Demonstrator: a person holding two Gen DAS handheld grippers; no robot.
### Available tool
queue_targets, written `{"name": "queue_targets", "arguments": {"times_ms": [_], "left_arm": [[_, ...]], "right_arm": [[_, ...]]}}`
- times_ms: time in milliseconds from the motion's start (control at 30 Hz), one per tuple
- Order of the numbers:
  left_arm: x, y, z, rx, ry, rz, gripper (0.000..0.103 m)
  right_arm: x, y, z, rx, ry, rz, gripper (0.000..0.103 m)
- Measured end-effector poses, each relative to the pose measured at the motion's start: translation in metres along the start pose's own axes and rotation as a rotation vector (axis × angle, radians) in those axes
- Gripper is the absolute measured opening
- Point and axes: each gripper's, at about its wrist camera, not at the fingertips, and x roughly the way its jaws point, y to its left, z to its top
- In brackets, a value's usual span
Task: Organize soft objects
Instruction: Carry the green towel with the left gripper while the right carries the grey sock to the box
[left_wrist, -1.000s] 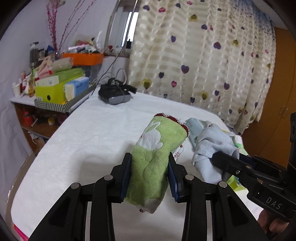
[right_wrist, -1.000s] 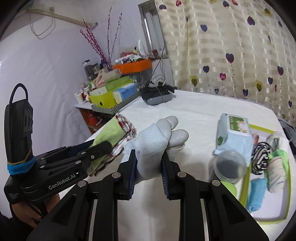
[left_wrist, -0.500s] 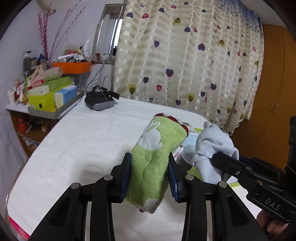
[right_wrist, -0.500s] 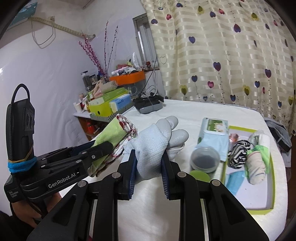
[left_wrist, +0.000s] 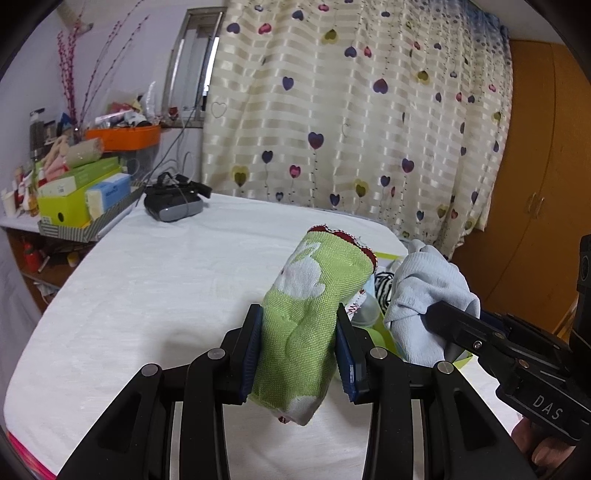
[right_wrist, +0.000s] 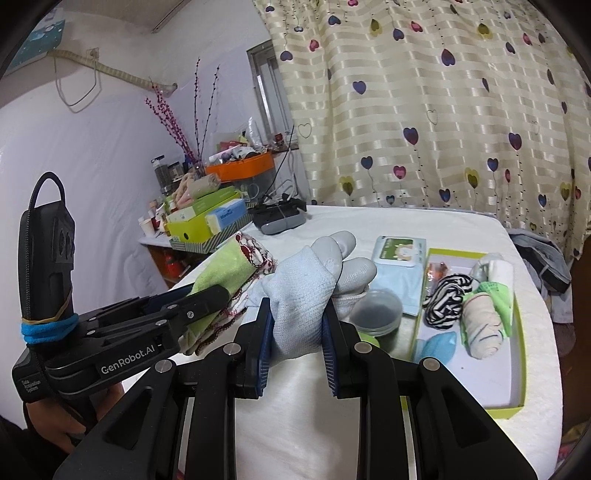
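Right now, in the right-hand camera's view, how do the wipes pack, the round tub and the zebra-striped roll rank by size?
1. Wipes pack, largest.
2 and 3. Round tub and zebra-striped roll look about alike; the fisheye bend and the glove covering part of the tub make ranking them unsure.

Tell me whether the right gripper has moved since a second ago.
Yes. The right gripper, shut on the pale blue glove, has swung right toward the green-rimmed tray, which now shows further left and more fully in its view.
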Motion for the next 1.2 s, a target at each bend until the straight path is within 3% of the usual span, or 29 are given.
{"name": "queue_targets", "arguments": {"times_ms": [933,1200], "left_arm": [[0.051,-0.081,-0.004,0.090,0.074,-0.120,0.035],[0.072,-0.097,-0.007,0.096,0.112,-0.156,0.035]], "right_arm": [[-0.023,-0.083,-0.013,0.124,-0.003,-0.116,0.025],[-0.029,-0.118,-0.020,0.179,0.002,-0.185,0.025]]}}
